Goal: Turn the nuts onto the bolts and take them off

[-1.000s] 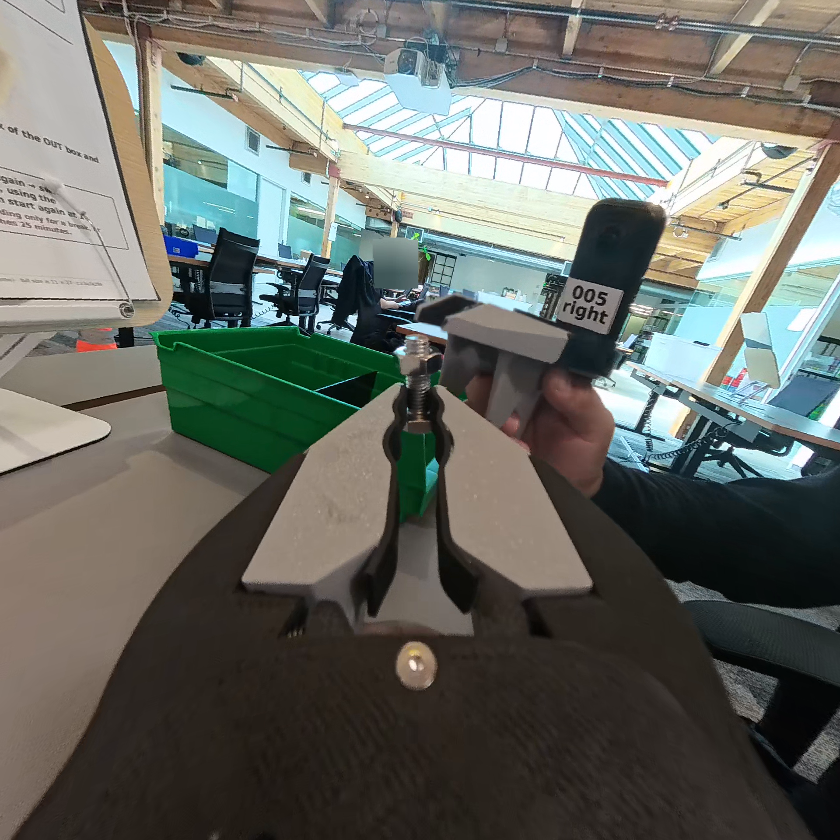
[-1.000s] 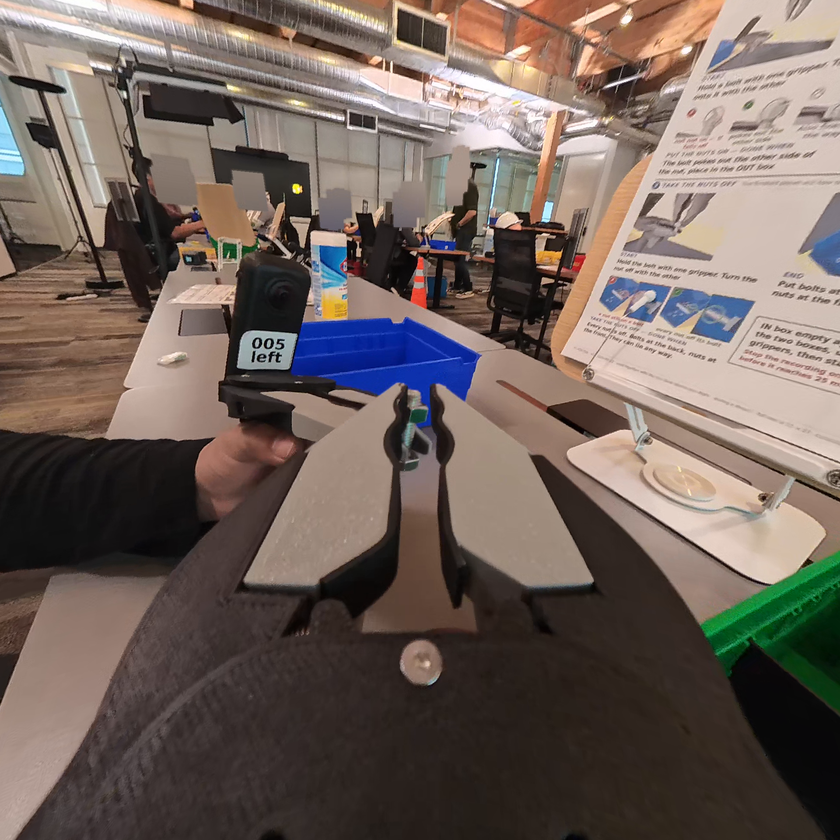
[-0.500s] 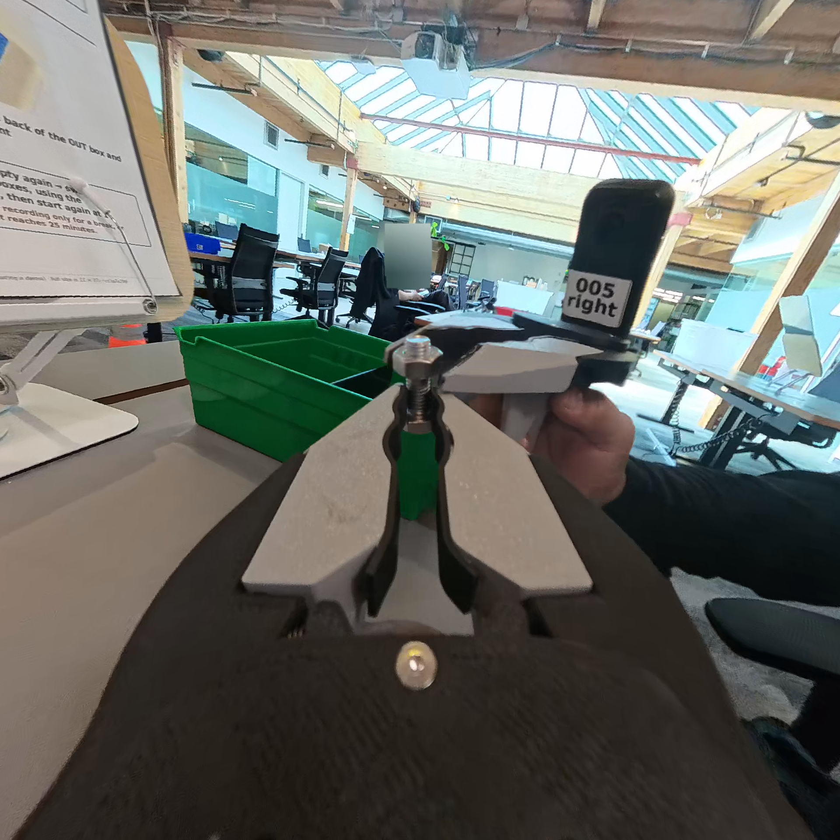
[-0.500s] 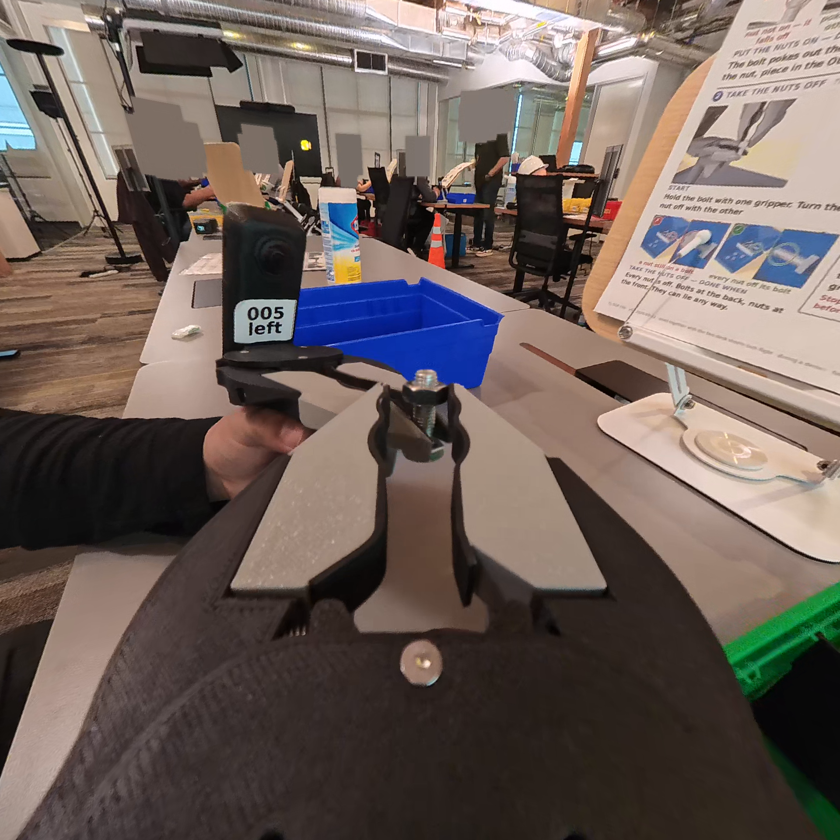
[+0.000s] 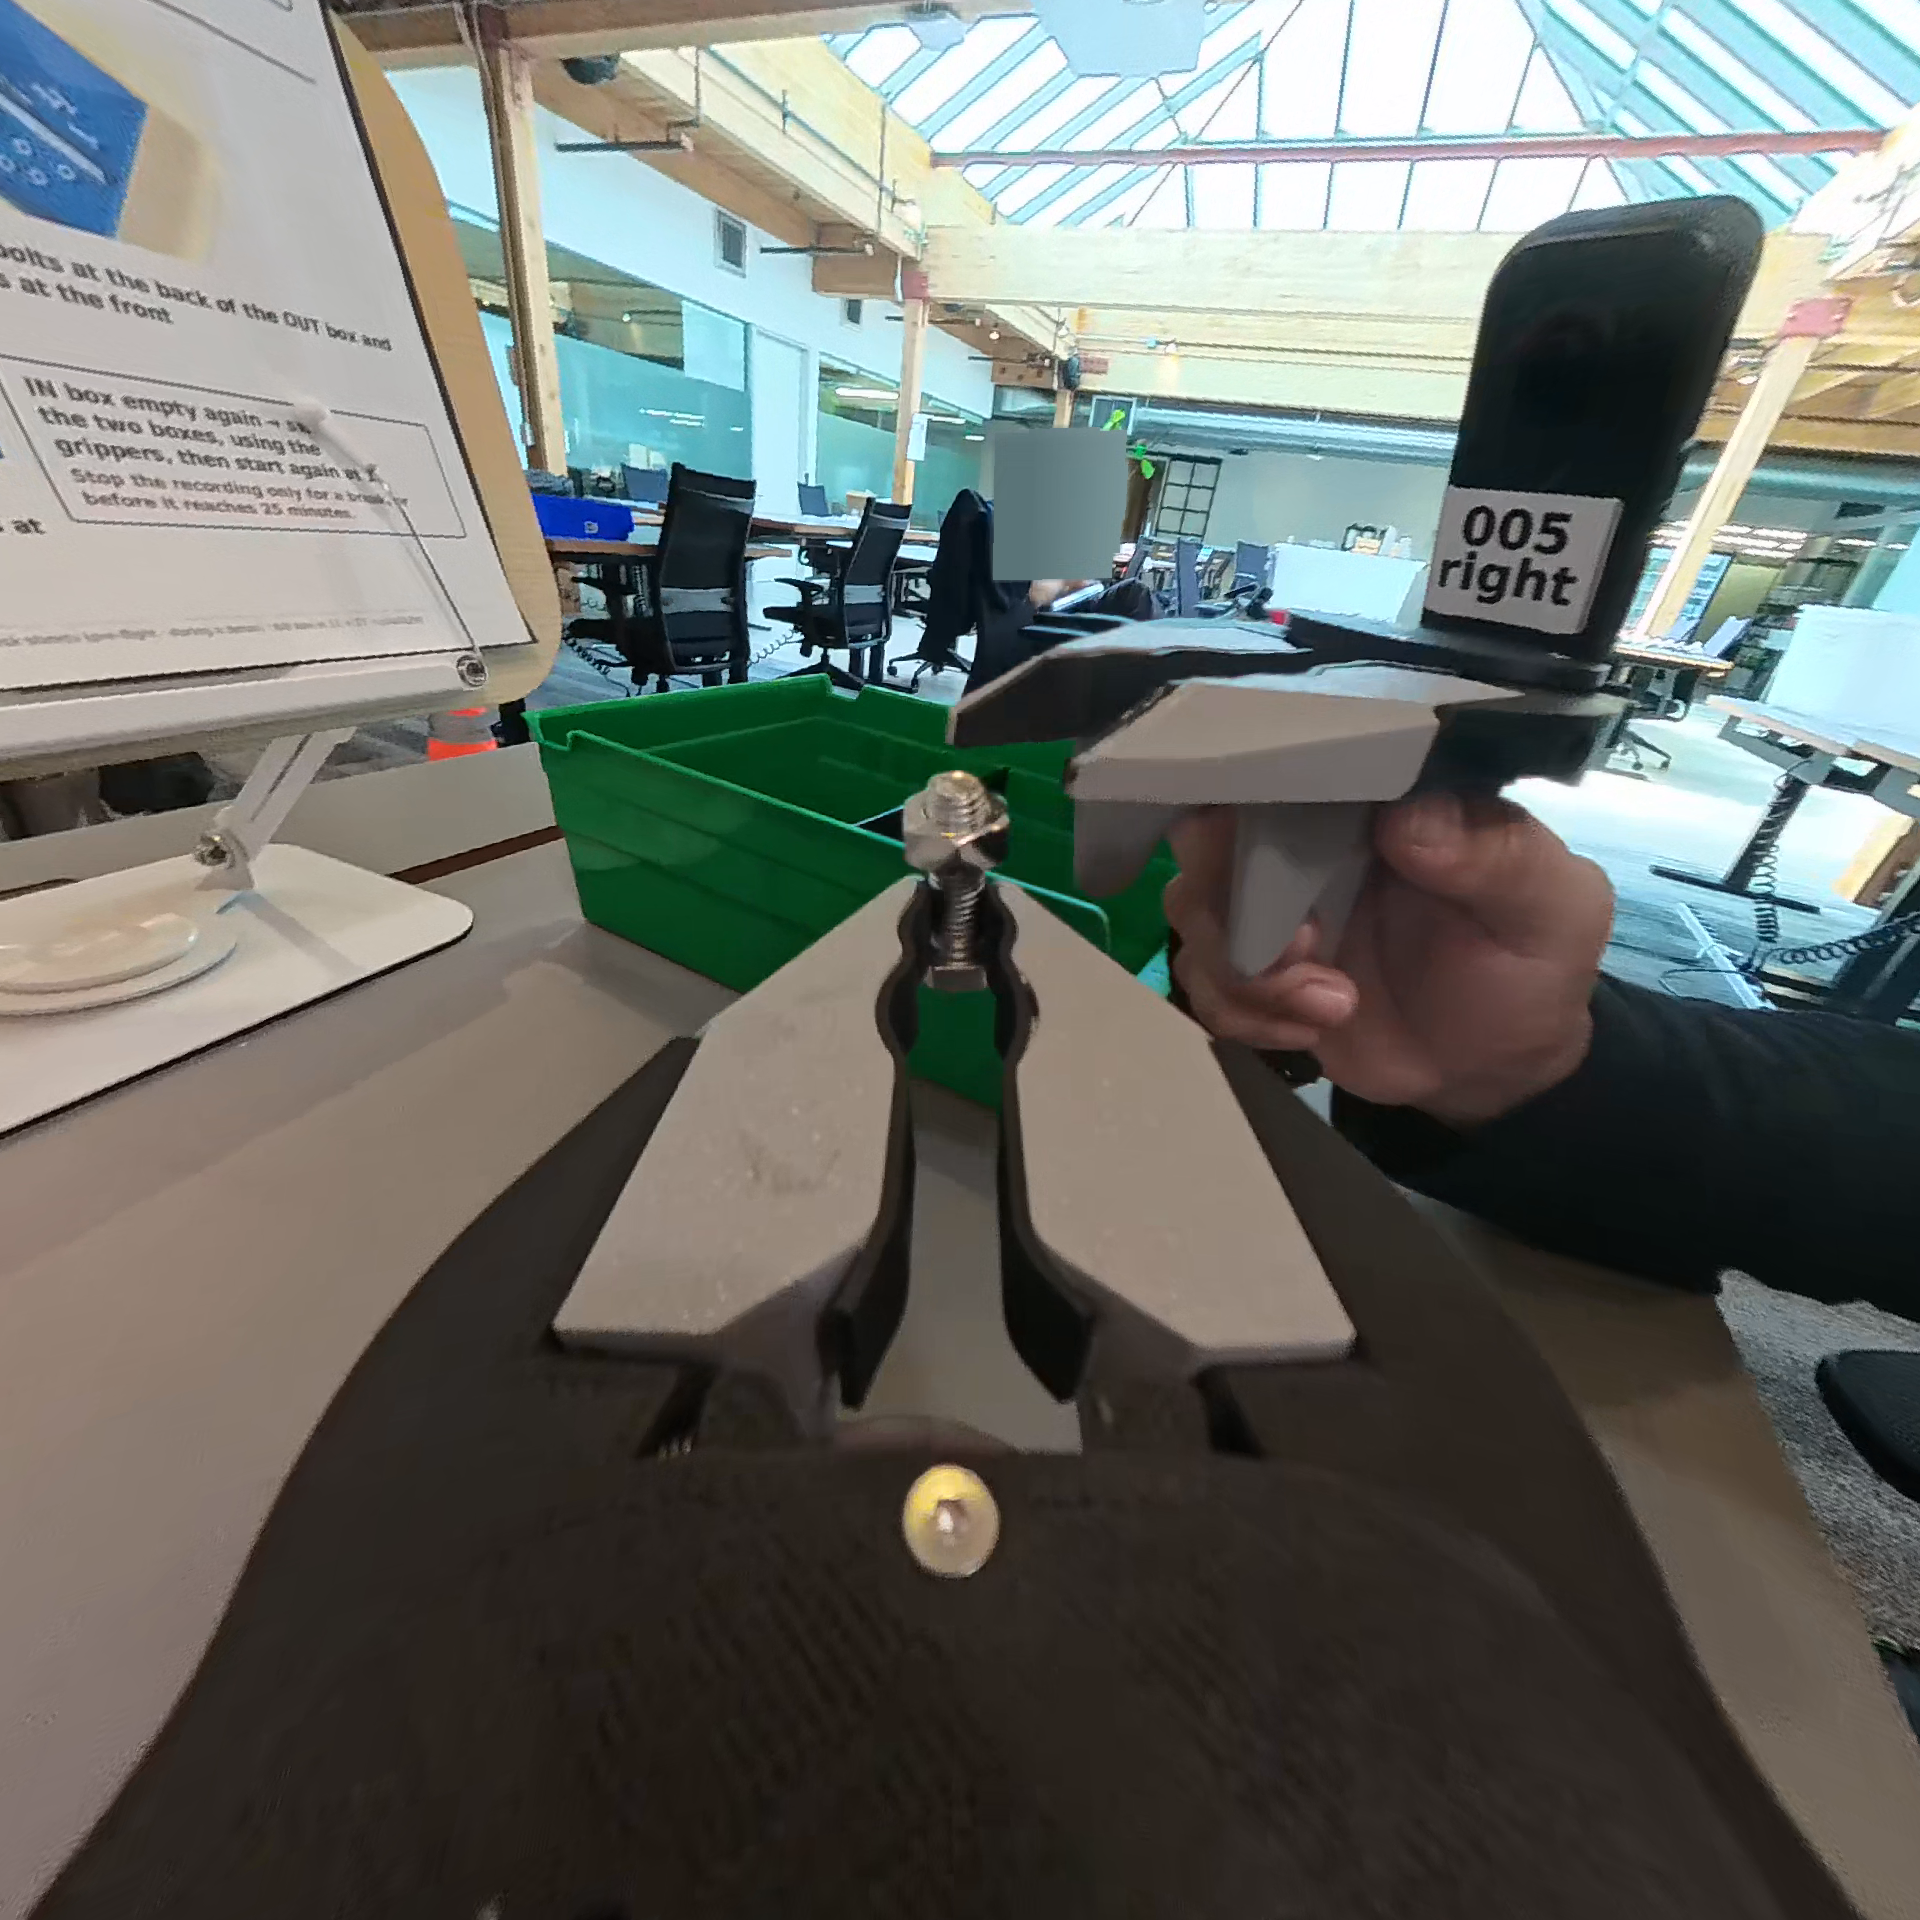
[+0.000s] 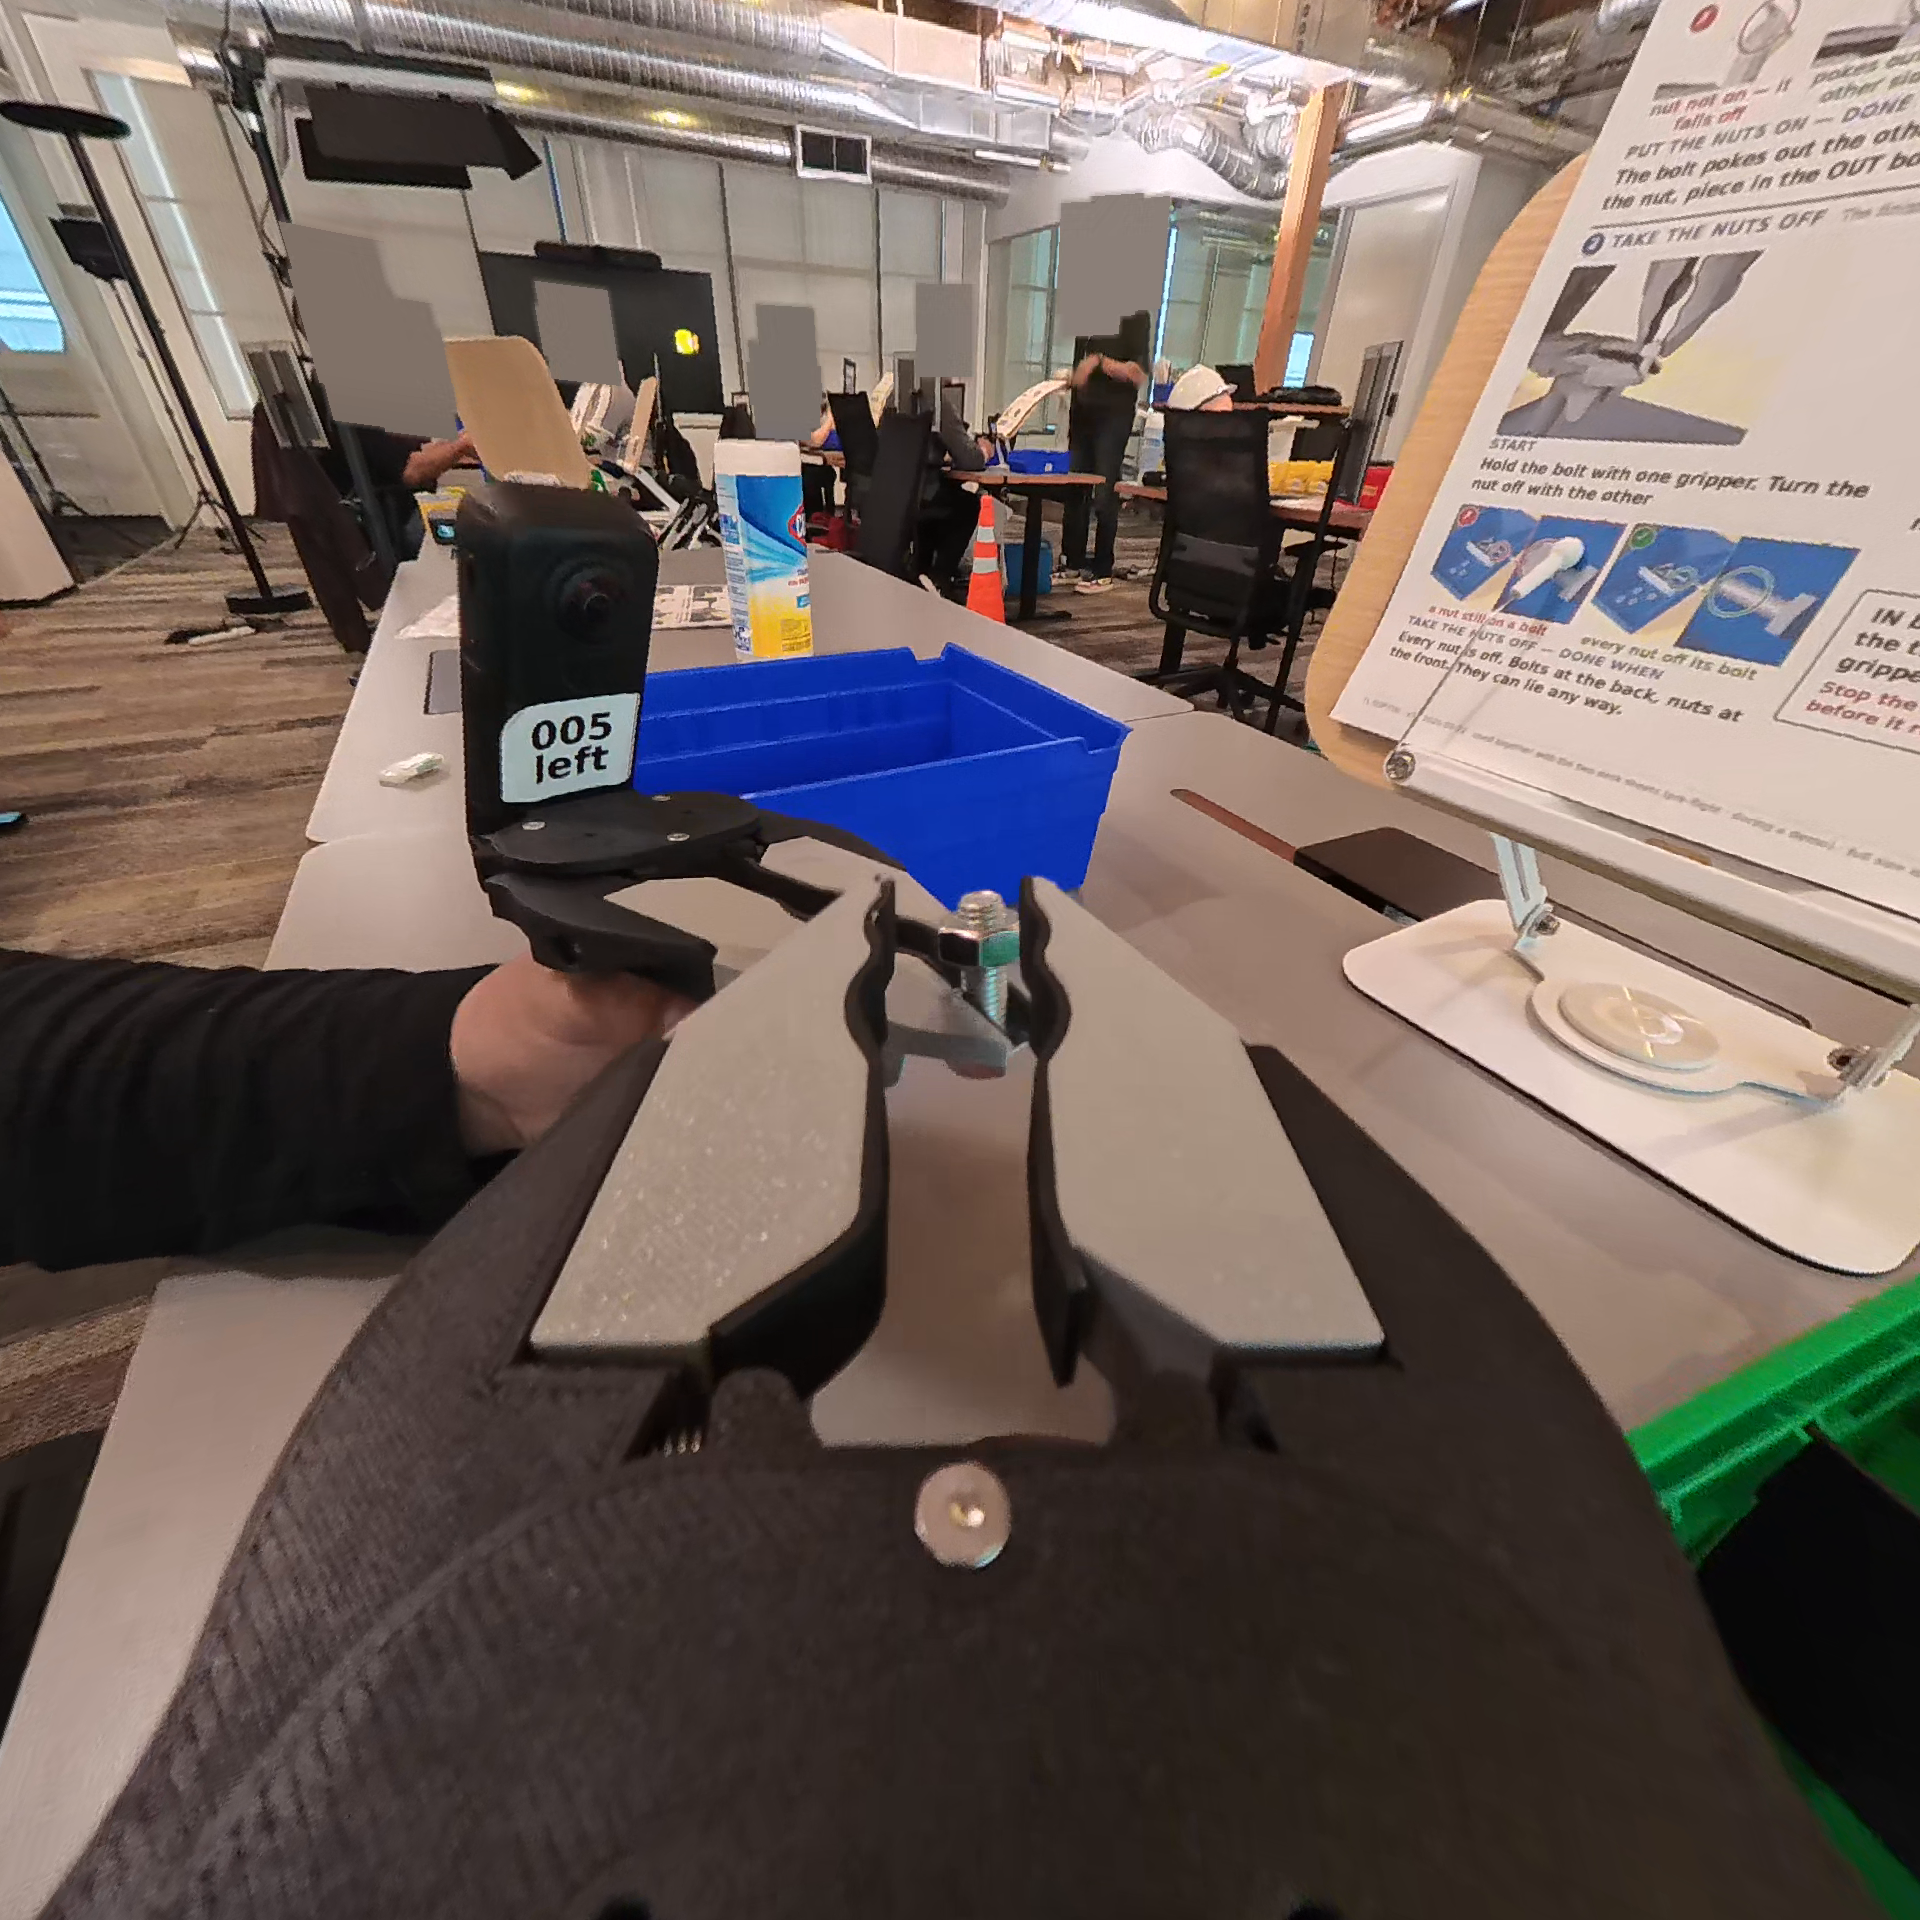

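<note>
We clamp bolt (image 5: 954,940) upright in left gripper (image 5: 956,935), nut (image 5: 954,831) near top. Our right gripper (image 6: 954,961) parted around nut. Grey table (image 5: 260,1195), green bin (image 5: 727,821), blue bin (image 6: 883,748), open office.

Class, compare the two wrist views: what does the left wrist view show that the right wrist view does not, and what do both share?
Only the left wrist view shows the inside of the green plastic bin and the skylight roof. Only the right wrist view shows the blue plastic bin and white wipes canister. Both show the steel bolt with its steel hex nut and the grey tabletop.
</note>
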Motion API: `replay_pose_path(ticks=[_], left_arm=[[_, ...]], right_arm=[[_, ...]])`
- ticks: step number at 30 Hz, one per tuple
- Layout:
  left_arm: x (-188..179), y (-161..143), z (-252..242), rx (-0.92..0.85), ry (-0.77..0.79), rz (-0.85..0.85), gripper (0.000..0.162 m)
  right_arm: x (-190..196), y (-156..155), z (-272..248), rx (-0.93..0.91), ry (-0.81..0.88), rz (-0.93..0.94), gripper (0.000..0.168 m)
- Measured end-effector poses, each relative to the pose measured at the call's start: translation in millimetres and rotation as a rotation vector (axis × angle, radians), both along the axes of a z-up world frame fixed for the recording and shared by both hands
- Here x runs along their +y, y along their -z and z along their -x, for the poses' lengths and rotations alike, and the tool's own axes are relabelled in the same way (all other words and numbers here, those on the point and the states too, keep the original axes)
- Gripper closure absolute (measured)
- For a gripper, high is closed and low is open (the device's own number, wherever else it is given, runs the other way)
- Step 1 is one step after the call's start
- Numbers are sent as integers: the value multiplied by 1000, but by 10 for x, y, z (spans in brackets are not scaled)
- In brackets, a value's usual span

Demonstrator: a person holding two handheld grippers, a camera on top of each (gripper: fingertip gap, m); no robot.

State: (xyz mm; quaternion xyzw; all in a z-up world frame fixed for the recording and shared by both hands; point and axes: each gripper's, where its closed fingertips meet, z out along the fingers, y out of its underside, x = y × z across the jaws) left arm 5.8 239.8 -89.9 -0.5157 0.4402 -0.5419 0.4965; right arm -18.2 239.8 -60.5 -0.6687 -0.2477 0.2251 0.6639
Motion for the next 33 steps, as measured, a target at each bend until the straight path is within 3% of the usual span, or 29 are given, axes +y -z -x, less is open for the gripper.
replay_pose_path(ticks=[3, 7, 13, 25, 30, 33], left_arm=[[-17, 44, -24, 30, -5, -24, 156], [-89, 96, -69, 64, 4, -72, 156], [-84, 84, -59, 63, 3, -73, 156], [148, 102, 4, 69, -98, -37, 156], [79, 97, -17, 67, -65, -44, 156], [-22, 95, -53, 69, -32, -69, 156]], right_arm=[[45, 106, 44, -35, 5, 33, 146], [102, 165, -20, -80, 63, 47, 158], [101, 144, -33, -22, 45, 69, 163], [114, 134, -81, 42, 38, 102, 152], [132, 234, 35, 29, 14, 129, 137], [132, 260, 64, 12, 13, 126, 138]])
